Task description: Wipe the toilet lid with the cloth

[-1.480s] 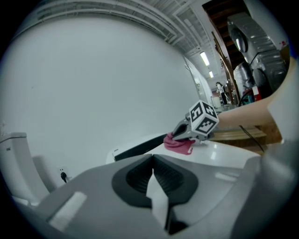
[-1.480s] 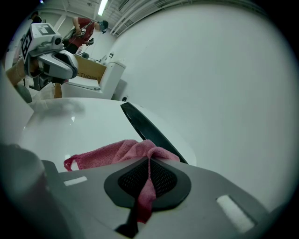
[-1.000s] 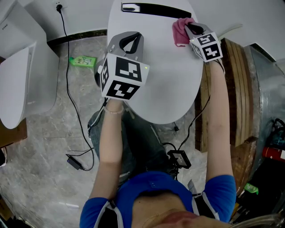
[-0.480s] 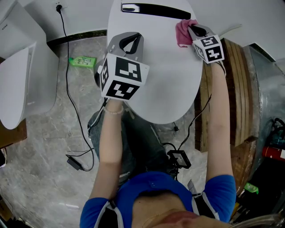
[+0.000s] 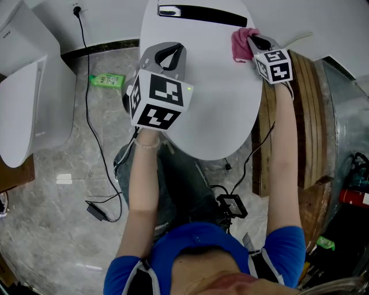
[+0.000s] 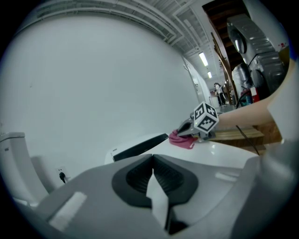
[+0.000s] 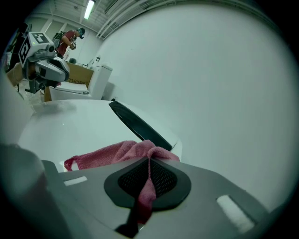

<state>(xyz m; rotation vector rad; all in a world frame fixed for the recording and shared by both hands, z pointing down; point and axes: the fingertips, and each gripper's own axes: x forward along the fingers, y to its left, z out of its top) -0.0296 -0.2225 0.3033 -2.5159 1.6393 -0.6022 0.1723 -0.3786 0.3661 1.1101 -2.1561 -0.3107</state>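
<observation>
Closest to me, two bare forearms reach out over the white toilet lid (image 5: pixel 213 109). On my left side, the left gripper (image 5: pixel 171 47) sits above the lid's left half with its jaws pressed together and nothing between them. I cannot tell whether it touches the surface. Farther out, at the lid's far right edge, the right gripper (image 5: pixel 252 39) pinches the pink cloth (image 5: pixel 241 45). One fold is drawn up between the jaws, and the rest of the cloth lies bunched on the lid just ahead of them. Beyond the cloth, a black strip (image 5: pixel 202 12) runs across the back of the lid, close to the white wall. Wooden planks (image 5: pixel 302 115) stand just right of the lid. On the floor to the left lie a green bottle (image 5: pixel 106 79) and a black cable (image 5: pixel 92 121).
</observation>
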